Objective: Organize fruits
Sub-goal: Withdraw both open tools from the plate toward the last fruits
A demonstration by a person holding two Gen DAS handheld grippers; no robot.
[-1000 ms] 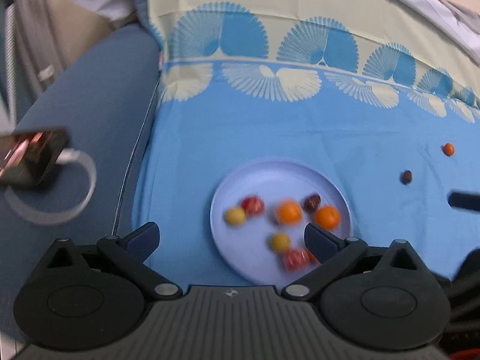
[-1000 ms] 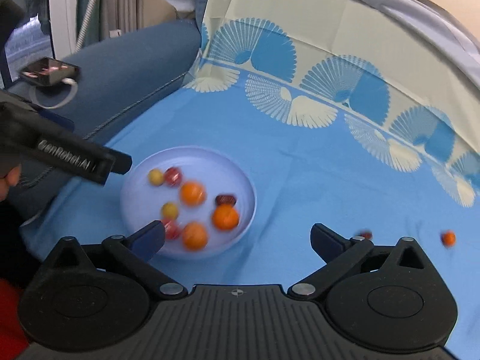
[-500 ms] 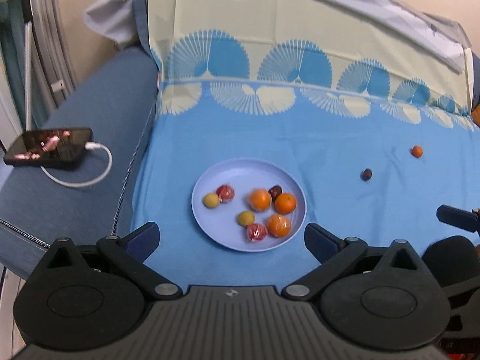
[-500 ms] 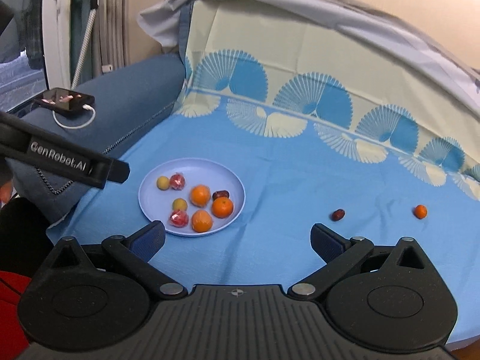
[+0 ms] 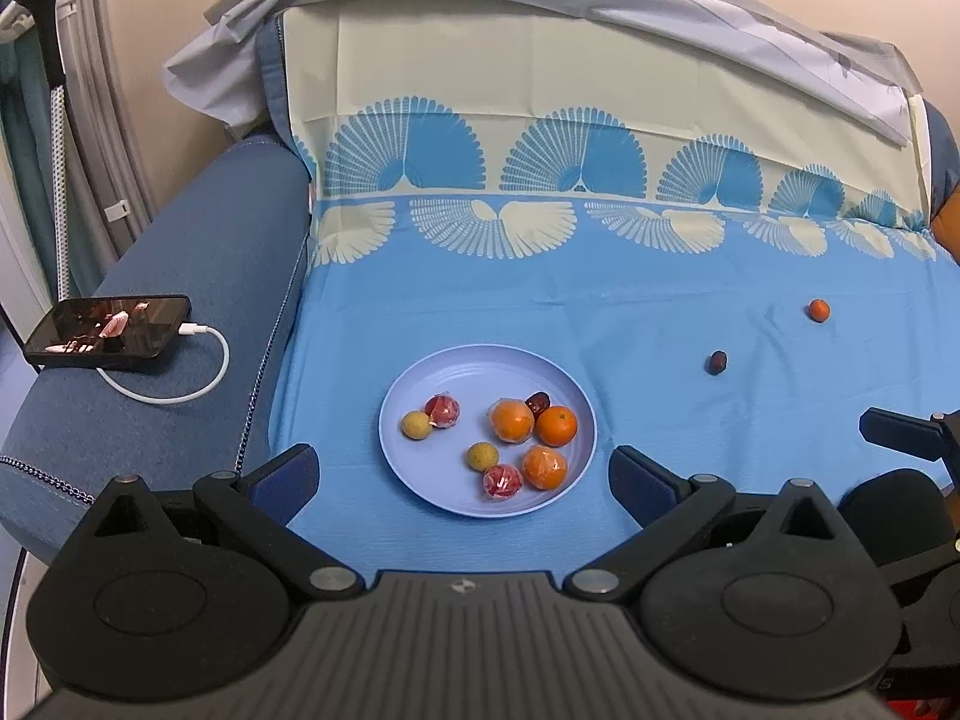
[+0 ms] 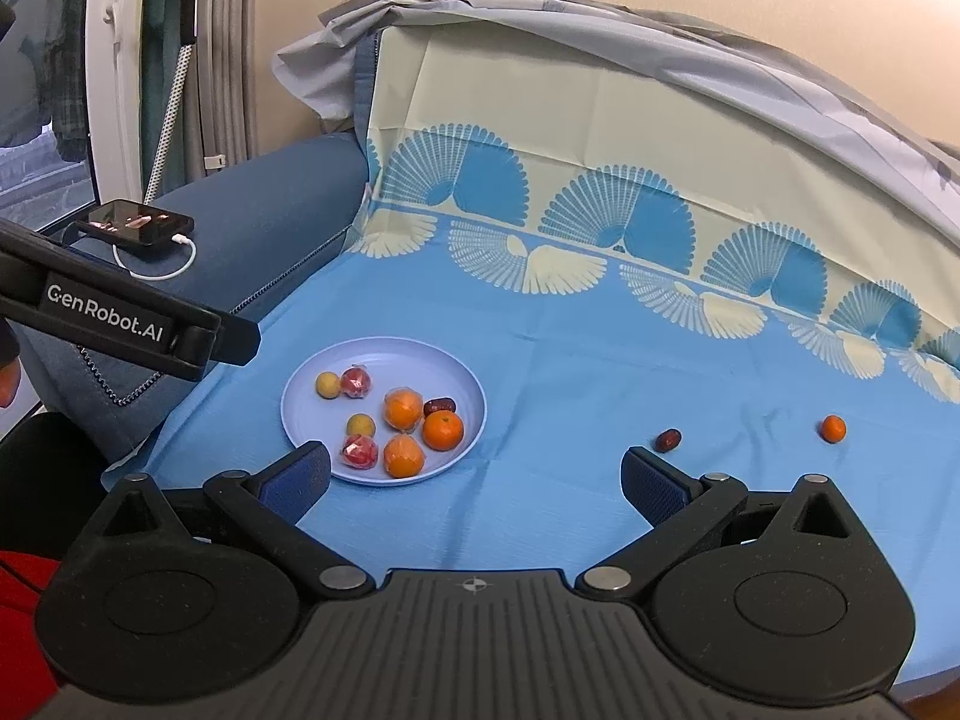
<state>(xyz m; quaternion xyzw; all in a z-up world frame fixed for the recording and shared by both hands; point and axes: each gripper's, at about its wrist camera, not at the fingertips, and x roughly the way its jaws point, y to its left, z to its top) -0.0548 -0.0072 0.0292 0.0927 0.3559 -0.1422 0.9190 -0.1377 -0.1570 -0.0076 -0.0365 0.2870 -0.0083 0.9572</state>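
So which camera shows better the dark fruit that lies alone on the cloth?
The right wrist view: the dark fruit lies nearer the camera, beside the right tool's finger. In the left wrist view it sits farther away, toward the right edge, and smaller.

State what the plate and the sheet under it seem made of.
Plate: probably plastic, matte lilac, with a soft even sheen and a thin moulded rim. Sheet: woven cloth, matte blue, shown by its creases and printed fan pattern.

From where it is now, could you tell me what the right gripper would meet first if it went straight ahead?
Probably bare blue cloth: the right gripper points between the plate and the dark fruit, though depth is uncertain.
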